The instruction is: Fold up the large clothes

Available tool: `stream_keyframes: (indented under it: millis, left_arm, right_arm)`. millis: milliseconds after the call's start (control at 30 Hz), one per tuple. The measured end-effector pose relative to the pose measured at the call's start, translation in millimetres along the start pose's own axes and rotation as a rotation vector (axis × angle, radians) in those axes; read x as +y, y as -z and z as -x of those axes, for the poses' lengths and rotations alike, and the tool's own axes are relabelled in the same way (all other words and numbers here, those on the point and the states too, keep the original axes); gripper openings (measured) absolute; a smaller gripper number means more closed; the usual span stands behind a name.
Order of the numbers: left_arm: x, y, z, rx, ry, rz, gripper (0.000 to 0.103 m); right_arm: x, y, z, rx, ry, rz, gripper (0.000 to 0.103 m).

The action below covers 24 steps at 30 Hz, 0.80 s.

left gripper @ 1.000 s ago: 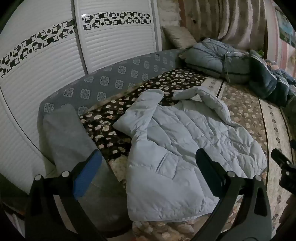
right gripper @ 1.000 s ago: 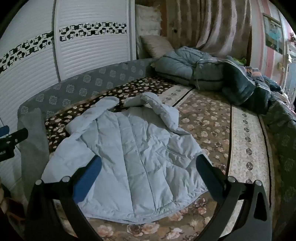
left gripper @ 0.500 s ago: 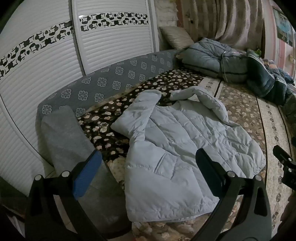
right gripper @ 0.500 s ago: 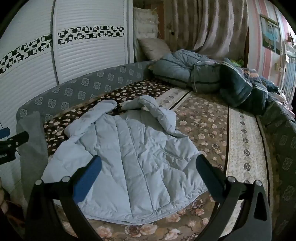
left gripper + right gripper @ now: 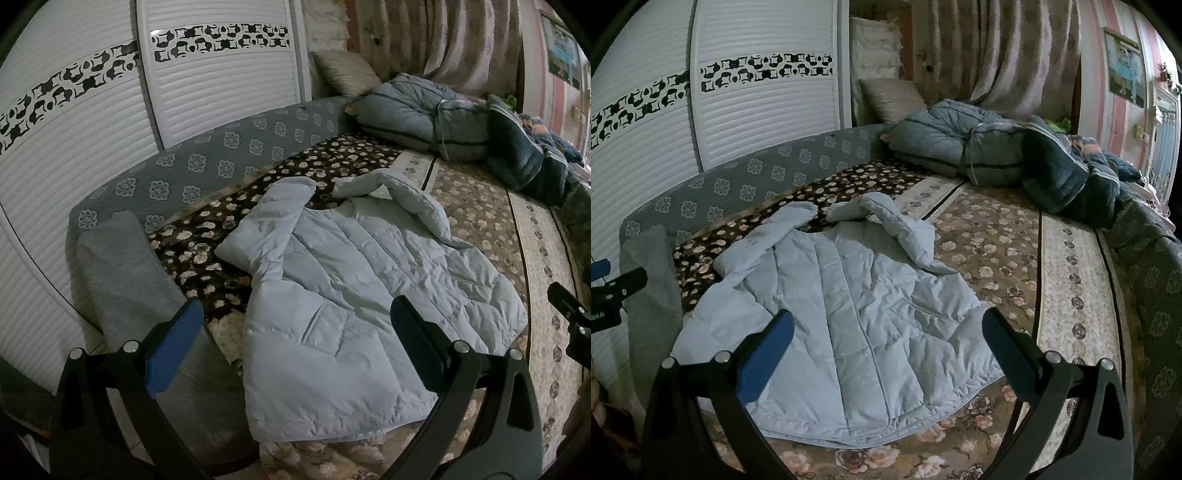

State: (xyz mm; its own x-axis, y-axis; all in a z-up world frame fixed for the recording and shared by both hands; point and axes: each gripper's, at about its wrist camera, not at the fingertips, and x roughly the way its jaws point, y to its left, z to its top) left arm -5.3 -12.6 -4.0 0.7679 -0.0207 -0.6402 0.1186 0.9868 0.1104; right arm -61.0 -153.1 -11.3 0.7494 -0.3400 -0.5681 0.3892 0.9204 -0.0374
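1. Left gripper [image 5: 295, 328] and right gripper [image 5: 886, 328] both hover with jaws apart, holding nothing, above the jacket's near hem.
2. The pale blue quilted jacket [image 5: 849, 314] lies spread on the flowered bed [image 5: 997, 236]; likely light, puffy, slippery; best pinched at hem corners or sleeve cuffs [image 5: 295, 184].
3. No readable writing anywhere.

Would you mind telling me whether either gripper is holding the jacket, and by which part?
Nothing is held: the left gripper and right gripper are open above the jacket.

pale blue jacket [image 5: 354, 295] spread flat, floral bed [image 5: 480, 206]
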Motion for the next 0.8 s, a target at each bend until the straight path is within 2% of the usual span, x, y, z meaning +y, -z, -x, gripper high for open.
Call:
stream_keyframes:
  millis: [800]
  left_arm:
    - [-2, 2, -10, 0.022, 0.004, -0.004, 0.100]
  right_arm:
    - [0, 5, -6, 0.012, 0.013, -0.001, 0.101]
